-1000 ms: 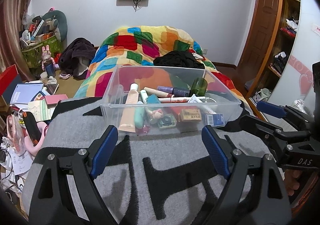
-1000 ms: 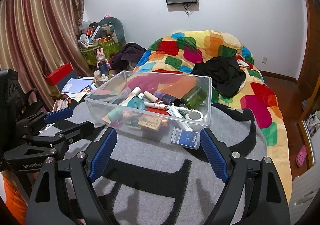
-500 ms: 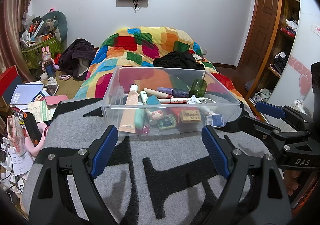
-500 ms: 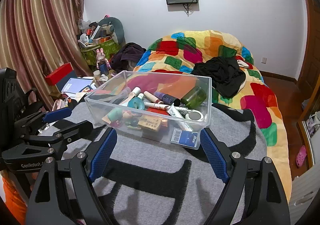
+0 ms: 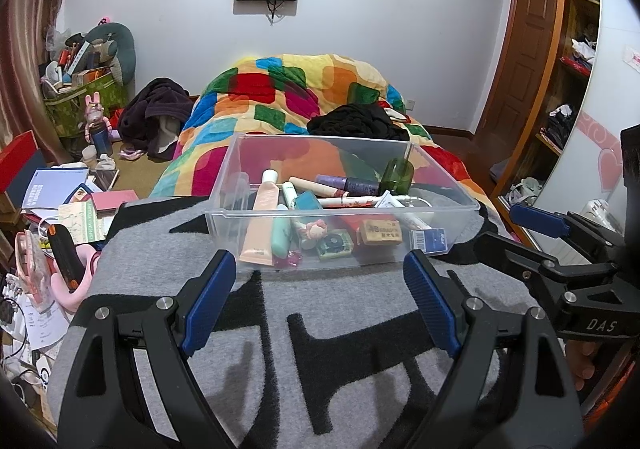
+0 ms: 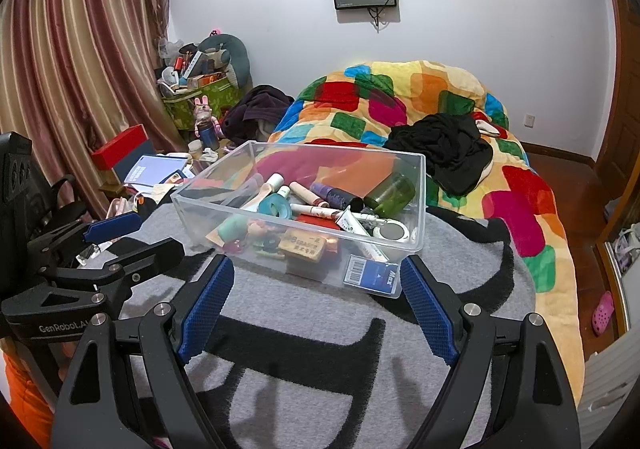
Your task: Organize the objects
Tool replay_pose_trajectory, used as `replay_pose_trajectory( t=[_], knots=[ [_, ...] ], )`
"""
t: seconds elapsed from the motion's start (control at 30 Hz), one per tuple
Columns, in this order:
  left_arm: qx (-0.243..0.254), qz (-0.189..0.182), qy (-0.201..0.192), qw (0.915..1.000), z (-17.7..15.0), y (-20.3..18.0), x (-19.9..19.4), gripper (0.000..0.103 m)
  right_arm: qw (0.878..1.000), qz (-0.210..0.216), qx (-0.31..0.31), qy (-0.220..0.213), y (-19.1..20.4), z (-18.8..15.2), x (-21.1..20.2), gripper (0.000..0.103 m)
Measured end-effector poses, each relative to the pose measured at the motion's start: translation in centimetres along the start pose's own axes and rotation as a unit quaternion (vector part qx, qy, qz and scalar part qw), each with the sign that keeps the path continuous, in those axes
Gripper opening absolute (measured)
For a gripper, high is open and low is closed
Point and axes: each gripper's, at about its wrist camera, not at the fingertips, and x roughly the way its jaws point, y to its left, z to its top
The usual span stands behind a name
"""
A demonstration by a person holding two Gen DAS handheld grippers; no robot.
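A clear plastic bin (image 5: 460,205) (image 6: 192,209) sits on a grey and black blanket (image 5: 340,349) (image 6: 320,349). It holds a peach tube (image 5: 260,225), a mint tube (image 5: 281,235), a purple bottle (image 5: 348,185), a green jar (image 5: 397,176) (image 6: 390,191), a teal tape roll (image 6: 275,205), a tan box (image 5: 380,231) (image 6: 303,246) and a blue card (image 5: 430,240) (image 6: 372,275). My left gripper (image 5: 320,281) is open and empty just in front of the bin. My right gripper (image 6: 316,281) is open and empty, also just short of the bin.
A colourful quilt (image 5: 280,89) with black clothes (image 5: 356,121) lies behind the bin. Books, papers and a red box (image 5: 16,157) clutter the floor on the left. A wooden shelf (image 5: 576,49) and door stand on the right.
Both grippers have drifted slightly; the bin and its contents have not moved. Both stay open.
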Motion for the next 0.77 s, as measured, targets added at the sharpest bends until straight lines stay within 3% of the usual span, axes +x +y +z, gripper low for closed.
replay_pose_trajectory(
  t=[0.13, 0.77],
  knots=[
    [0.003, 0.001, 0.001, 1.0000, -0.08, -0.18, 0.04, 0.092, 1.000, 0.001, -0.001, -0.001, 0.22, -0.02, 0.01, 0.083],
    [-0.004, 0.002, 0.006, 1.0000, -0.26, -0.28, -0.08, 0.096, 1.000, 0.002, 0.003, 0.000, 0.27, -0.04, -0.05, 0.083]
  ],
)
